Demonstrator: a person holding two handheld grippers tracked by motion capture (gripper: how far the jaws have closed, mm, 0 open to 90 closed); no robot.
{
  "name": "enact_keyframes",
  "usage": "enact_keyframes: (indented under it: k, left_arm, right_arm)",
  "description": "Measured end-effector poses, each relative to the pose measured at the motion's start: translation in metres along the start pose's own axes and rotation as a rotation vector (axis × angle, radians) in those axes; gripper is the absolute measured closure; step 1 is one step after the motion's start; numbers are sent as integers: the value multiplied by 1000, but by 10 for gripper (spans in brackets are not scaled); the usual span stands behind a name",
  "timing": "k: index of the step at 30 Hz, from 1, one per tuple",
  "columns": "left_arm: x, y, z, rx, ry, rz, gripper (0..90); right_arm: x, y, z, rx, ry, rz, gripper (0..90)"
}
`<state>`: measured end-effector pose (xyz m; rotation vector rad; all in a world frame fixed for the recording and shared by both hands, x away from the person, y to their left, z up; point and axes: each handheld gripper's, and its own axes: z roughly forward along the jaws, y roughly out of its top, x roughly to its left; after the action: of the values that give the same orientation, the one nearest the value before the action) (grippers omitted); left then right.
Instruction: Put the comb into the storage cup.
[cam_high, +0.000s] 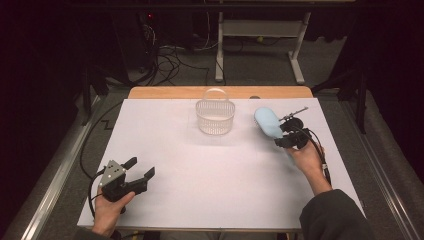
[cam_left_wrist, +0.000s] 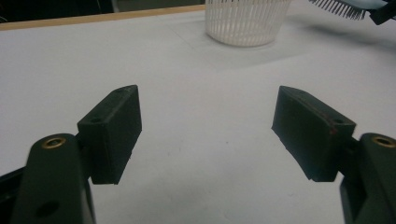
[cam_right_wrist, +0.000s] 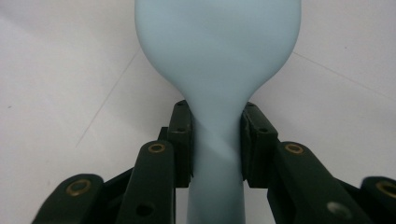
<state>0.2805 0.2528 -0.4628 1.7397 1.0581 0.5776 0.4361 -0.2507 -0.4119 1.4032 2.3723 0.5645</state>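
Brush (cam_right_wrist: 217, 56): smooth pale-blue plastic, rounded paddle, narrow neck.
Right hand-held gripper (cam_right_wrist: 217, 142): clamped on neck.
Left hand-held gripper (cam_left_wrist: 205, 135): jaws apart, nothing between.
Basket (cam_high: 215, 118): white slatted plastic.

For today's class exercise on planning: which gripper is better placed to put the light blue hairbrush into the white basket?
Right. The right gripper is shut on the light blue hairbrush beside the white basket; the left gripper rests open, nearer the person.

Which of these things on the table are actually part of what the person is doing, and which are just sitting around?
In use:
- light blue brush, clamped by its handle in the right hand-held gripper
- white basket, the nearest container, likely where the brush goes

Just about:
- left hand-held gripper, open and holding nothing
- cables and table frame on the floor behind
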Motion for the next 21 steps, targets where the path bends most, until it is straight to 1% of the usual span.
enact_keyframes:
  k: [2, 3, 4, 6, 10, 11, 12, 13, 14, 16, 18, 20, 21]
  left_arm:
    - [1, 1, 0, -5, -5, -5, 249]
    - [1, 1, 0, -5, -5, -5, 249]
    - [1, 2, 0, -6, -2, -4, 249]
    - [2, 3, 0, -8, -3, -9, 249]
    - [1, 4, -1, -15, -2, -10, 250]
    - [0, 5, -1, -14, -4, -7, 250]
    - [0, 5, -1, -14, -4, -7, 250]
    - [-2, 5, 0, -13, -9, 1, 250]
    - [-2, 5, 0, -13, -9, 1, 250]
    - [-4, 7, -1, -20, -11, 5, 250]
    - [-6, 8, -3, -27, -9, 12, 250]
    - [-8, 9, -3, -28, -7, 18, 251]
    - [-8, 9, -3, -27, -4, 20, 251]
  right_arm:
    - [2, -4, -4, -25, 17, 2, 709]
    - [2, -4, -4, -25, 17, 2, 709]
    - [3, -7, -5, -29, 18, -5, 709]
    - [6, -14, -8, -36, 28, -3, 709]
    - [7, -18, -13, -51, 39, -3, 709]
    - [10, -21, -19, -71, 37, -7, 709]
    - [10, -21, -19, -71, 37, -7, 709]
    - [12, -24, -25, -93, 46, -10, 709]
    - [12, -24, -25, -93, 46, -10, 709]
    - [16, -31, -34, -125, 65, -9, 709]
    - [19, -37, -37, -146, 75, -1, 709]
    - [20, -39, -38, -154, 82, 1, 708]
    - [22, -43, -40, -173, 91, 8, 709]
